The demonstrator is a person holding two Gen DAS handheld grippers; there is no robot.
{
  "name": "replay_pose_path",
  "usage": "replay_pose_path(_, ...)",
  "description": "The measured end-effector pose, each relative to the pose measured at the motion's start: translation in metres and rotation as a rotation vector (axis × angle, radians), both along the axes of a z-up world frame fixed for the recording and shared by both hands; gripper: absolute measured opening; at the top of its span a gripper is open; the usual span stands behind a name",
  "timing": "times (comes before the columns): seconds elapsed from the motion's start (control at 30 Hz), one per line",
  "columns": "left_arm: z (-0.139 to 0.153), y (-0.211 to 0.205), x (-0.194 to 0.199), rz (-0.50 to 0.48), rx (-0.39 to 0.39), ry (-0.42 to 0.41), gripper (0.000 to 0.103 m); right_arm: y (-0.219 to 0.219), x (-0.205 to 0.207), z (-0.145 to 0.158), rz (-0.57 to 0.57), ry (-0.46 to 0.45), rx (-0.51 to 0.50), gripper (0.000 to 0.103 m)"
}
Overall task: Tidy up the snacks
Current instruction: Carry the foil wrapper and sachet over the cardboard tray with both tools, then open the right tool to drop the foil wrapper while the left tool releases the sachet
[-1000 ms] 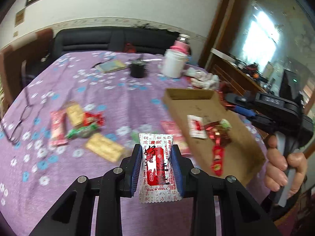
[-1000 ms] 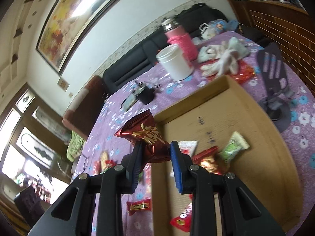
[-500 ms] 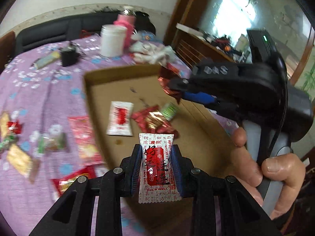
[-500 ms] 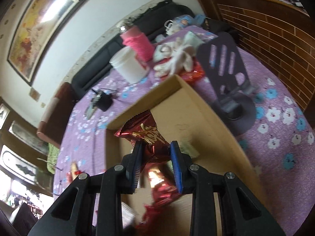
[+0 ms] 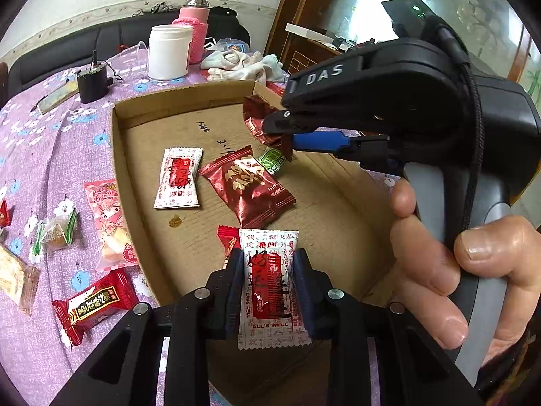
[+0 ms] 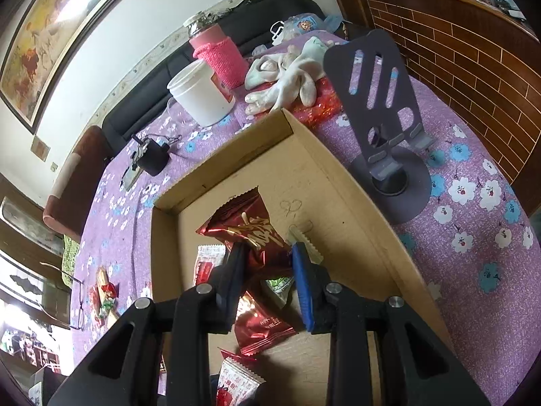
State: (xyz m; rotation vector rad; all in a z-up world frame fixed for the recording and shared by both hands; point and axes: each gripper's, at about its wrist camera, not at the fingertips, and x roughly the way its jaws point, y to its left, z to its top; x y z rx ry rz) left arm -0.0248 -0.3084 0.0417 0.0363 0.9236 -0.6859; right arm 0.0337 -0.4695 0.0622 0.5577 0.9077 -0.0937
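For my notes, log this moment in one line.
left claw: holds white packet | right claw: holds red packet | both over box

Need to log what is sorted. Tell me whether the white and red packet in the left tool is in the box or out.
Out: the white and red packet is clamped in the left tool, held above the cardboard box, not lying on its floor.

Shallow cardboard box (image 5: 142,182) lies open on the table. Inside, flat on its floor: one white-and-red packet (image 5: 178,178), one dark red foil packet (image 5: 248,184), one small green candy (image 5: 272,161). A second white-and-red packet (image 5: 268,277) and a second dark red foil packet (image 6: 250,233) are held above the box. Outside, left of it: pink packet (image 5: 110,216), red candy (image 5: 94,304).
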Motion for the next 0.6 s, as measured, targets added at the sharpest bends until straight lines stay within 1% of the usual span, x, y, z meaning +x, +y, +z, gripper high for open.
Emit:
replay_pose_path(0.23, -0.0003, 0.0009, -0.0003, 0.004, -0.002, -0.005, 0.03, 0.0023, 0.0011, -0.0012, 0.01, 0.015, 0.003, 0.029)
replay_pose_path(0.43, -0.0001, 0.0016, -0.0004, 0.0, -0.011, 0.001, 0.031, 0.0033, -0.0004, 0.0018, 0.01, 0.0, 0.008, 0.029)
replay_pose_path(0.6, -0.0001, 0.0035, 0.0025, 0.0, -0.03, 0.018, 0.034, 0.0022, -0.0036, 0.0065, 0.006, -0.016, 0.008, 0.029)
